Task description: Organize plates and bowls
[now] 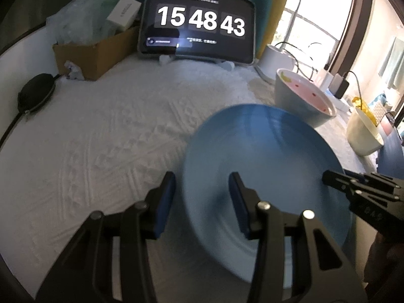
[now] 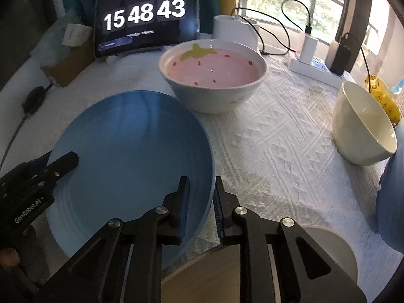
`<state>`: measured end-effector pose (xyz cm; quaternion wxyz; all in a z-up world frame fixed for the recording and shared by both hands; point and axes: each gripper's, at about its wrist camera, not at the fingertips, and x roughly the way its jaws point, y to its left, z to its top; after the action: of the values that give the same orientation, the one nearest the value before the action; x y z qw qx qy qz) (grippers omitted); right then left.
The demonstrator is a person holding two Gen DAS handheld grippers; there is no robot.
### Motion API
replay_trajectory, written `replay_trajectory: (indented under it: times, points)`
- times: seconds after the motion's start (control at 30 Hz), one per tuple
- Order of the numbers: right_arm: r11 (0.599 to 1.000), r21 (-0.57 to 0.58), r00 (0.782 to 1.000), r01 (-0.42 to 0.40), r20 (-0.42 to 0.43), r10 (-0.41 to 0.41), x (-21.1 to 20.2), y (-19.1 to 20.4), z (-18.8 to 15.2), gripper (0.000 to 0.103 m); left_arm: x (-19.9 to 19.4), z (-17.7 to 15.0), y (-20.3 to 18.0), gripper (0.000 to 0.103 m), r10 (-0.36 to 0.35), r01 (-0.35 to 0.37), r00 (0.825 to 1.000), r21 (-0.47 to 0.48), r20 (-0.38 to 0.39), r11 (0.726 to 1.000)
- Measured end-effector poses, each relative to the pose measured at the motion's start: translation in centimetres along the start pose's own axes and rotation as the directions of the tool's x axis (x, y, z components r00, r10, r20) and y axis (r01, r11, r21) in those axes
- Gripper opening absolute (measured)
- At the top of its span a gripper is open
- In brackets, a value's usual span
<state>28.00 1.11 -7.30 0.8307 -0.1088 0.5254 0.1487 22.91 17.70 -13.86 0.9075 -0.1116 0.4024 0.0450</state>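
Note:
A large blue plate (image 1: 265,151) (image 2: 131,151) lies tilted near the front of the white cloth. My left gripper (image 1: 202,194) is open and straddles the plate's left rim, one pad outside and one over the plate's inside, with a wide gap. In the right wrist view the left gripper (image 2: 58,162) shows at that same rim. My right gripper (image 2: 200,189) has its jaws close together on the plate's right rim, one pad inside and one outside. A strawberry-patterned bowl (image 2: 212,75) stands behind the plate. A cream bowl (image 2: 363,126) sits to the right.
A tablet clock (image 1: 199,25), a cardboard box (image 1: 83,55) and a black pouch (image 1: 35,93) line the back and left. Chargers and cables (image 2: 308,48) lie at the back right. Another blue dish (image 2: 391,189) and a white dish (image 2: 328,247) are at the right front.

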Motion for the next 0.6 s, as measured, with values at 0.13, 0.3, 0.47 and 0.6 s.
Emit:
replay_trajectory:
  times: [0.13, 0.3, 0.47, 0.6]
  points:
    - [1.000, -0.030, 1.000, 0.003, 0.022, -0.003, -0.5, 0.8, 0.1, 0.018, -0.2, 0.0, 0.2, 0.040, -0.002, 0.002, 1.000, -0.009, 0.013, 1.000]
    - [1.000, -0.024, 0.999, 0.012, 0.037, -0.011, -1.1, 0.9, 0.1, 0.018, -0.8, -0.2, 0.1, 0.039, -0.002, 0.002, 1.000, -0.006, 0.030, 1.000]
    - [1.000, -0.013, 0.998, 0.016, 0.055, -0.016, -1.8, 0.7, -0.2, 0.018, -1.5, -0.3, 0.0, 0.039, -0.025, 0.025, 0.999, -0.010, 0.041, 1.000]
    - [1.000, 0.000, 0.997, 0.016, 0.070, -0.016, -2.5, 0.4, -0.5, 0.018, -2.2, -0.4, -0.1, 0.039, -0.040, 0.041, 0.998, -0.019, 0.054, 0.999]
